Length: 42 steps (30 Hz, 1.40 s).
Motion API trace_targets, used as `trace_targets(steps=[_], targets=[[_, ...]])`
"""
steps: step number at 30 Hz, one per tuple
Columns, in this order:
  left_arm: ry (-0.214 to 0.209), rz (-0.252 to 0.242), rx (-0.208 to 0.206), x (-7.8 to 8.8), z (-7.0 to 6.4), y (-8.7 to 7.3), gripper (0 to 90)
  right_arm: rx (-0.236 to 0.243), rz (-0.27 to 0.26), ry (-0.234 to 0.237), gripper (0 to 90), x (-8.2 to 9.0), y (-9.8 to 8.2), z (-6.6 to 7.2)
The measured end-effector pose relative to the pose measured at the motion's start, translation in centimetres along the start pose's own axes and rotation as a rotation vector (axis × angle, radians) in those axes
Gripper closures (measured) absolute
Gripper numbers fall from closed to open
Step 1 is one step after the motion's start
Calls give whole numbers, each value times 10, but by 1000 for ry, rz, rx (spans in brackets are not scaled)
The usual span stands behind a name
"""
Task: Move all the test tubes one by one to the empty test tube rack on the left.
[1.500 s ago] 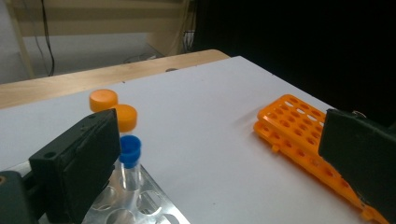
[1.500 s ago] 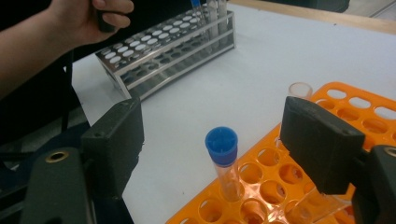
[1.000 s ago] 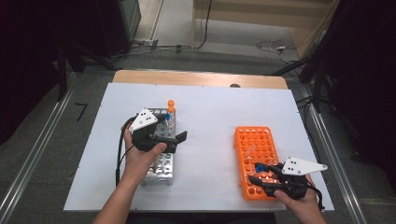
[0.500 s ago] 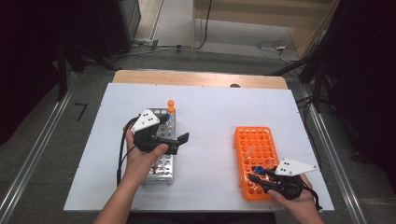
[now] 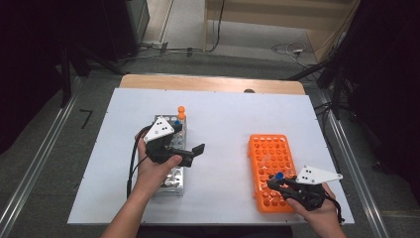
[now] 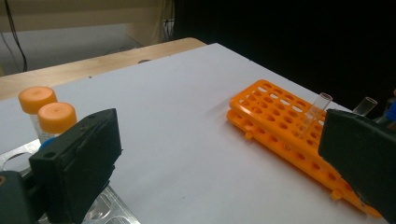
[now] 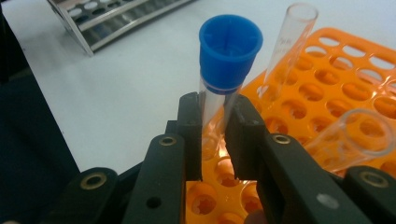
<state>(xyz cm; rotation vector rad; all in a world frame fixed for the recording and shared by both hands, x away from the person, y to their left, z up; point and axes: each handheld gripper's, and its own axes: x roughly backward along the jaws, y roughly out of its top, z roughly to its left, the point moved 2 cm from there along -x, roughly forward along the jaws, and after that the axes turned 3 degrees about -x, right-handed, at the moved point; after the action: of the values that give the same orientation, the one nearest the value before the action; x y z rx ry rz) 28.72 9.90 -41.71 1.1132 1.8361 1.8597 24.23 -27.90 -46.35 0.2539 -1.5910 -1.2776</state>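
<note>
Two open glass tubes (image 7: 285, 51) stood in the orange rack (image 7: 355, 84) just beyond the right claw (image 7: 217, 126). The right claw view showed the grip; the left claw view showed orange-capped tubes (image 6: 56, 116) beside the spread, empty left claw (image 6: 219, 158). The right claw's jaws had just been closing and pinched the blue-capped tube (image 7: 224, 70) over the rack.

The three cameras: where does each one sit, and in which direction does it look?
High view: above the table's near side, looking forward and down; both forearms, left hand-held gripper, right hand-held gripper.
Left gripper view: rides the left tool, faces the orange rack; its open jaws.
Right gripper view: rides the right tool; jaws clamp the blue-capped tube.
Shared: the orange rack appears in all three.
</note>
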Motion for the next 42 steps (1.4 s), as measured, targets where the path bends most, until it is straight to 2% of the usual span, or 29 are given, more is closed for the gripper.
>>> trace_targets(steps=[7, 14, 20, 30, 36, 40, 42], targets=[[-28, -3, -8, -3, -9, 2, 0, -33, -58, 20, 746, 10, 9, -1], [-67, 2, -26, -11, -24, 2, 0, -36, -96, 46, 746, 13, 19, 2], [-111, 3, -36, -19, -38, 2, 3, -36, -96, 60, 746, 8, 25, 7], [-175, 19, -46, -29, -57, 1, 19, -25, -73, 92, 746, -10, 33, 20], [-211, 30, -56, -36, -68, 0, 71, -28, -70, 104, 746, -18, 37, 25], [-205, 40, -62, -41, -78, 0, 181, -29, -60, 105, 746, -23, 39, 29], [-236, 44, -72, -44, -83, 0, 240, -33, -58, 107, 746, -25, 40, 30]])
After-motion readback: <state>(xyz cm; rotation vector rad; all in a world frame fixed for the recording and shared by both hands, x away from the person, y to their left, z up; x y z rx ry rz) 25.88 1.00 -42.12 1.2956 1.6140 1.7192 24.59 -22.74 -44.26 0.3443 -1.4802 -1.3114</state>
